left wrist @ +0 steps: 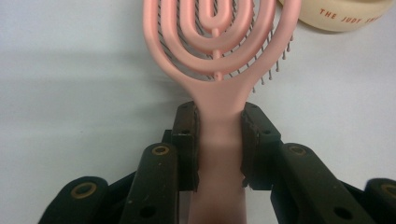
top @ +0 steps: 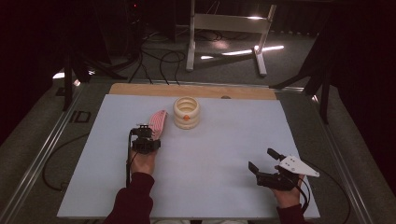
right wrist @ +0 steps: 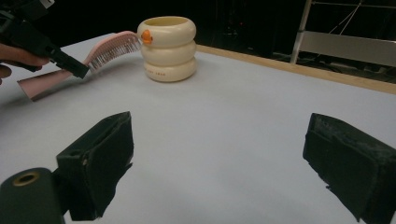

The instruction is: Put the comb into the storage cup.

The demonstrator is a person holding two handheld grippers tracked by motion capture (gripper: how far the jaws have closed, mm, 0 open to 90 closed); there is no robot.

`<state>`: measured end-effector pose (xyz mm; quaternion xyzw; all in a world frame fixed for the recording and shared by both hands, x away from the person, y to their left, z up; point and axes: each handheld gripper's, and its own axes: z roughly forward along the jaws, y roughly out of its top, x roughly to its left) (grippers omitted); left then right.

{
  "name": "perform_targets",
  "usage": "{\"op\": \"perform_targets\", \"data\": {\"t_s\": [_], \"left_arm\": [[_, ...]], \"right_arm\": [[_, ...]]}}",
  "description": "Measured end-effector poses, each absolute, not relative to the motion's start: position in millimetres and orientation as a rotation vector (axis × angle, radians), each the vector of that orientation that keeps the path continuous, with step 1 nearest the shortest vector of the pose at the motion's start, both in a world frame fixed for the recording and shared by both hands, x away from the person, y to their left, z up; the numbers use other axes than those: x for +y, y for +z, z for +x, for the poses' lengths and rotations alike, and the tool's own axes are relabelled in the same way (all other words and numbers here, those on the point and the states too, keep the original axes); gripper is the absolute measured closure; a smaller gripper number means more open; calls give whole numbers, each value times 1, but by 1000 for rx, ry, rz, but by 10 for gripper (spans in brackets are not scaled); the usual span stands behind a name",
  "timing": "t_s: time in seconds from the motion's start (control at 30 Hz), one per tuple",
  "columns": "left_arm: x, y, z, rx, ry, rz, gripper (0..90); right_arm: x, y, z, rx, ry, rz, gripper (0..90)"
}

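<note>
Left gripper view: my left gripper (left wrist: 219, 140) clamped on handle of pink hairbrush (left wrist: 217, 60), brush head lifted near cream cup (top: 186, 112). Right gripper (right wrist: 219, 163) wide open, holding nothing, resting aside. Step: carrying brush. Next, probably: raise handle, lower into cup.

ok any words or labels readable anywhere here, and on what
"THE JUDY" then a cut-off "S...", in red letters on the cream ringed cup, left gripper view.
The same print low on the cup in the right gripper view: too small to read.
Pink hairbrush: no text visible.
</note>
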<state>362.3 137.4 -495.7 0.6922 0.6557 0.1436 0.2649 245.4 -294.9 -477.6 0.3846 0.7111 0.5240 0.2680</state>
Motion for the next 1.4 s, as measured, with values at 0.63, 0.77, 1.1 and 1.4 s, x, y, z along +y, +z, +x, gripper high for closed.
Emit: {"op": "perform_targets", "data": {"t_s": [0.63, 0.77, 1.1, 1.4], "left_arm": [[149, -481, 354, 1699, 454, 1844, 709], [153, -478, 352, 1681, 463, 1834, 709], [156, -470, 348, 1613, 511, 1845, 709], [157, -467, 344, 1574, 535, 1855, 710]], "right_arm": [[-294, -478, 246, 1921, 1413, 1038, 89], [-294, -478, 246, 1922, 1414, 1037, 89], [-294, -478, 246, 1928, 1413, 1037, 89], [-293, -479, 246, 1933, 1412, 1035, 89]]}}
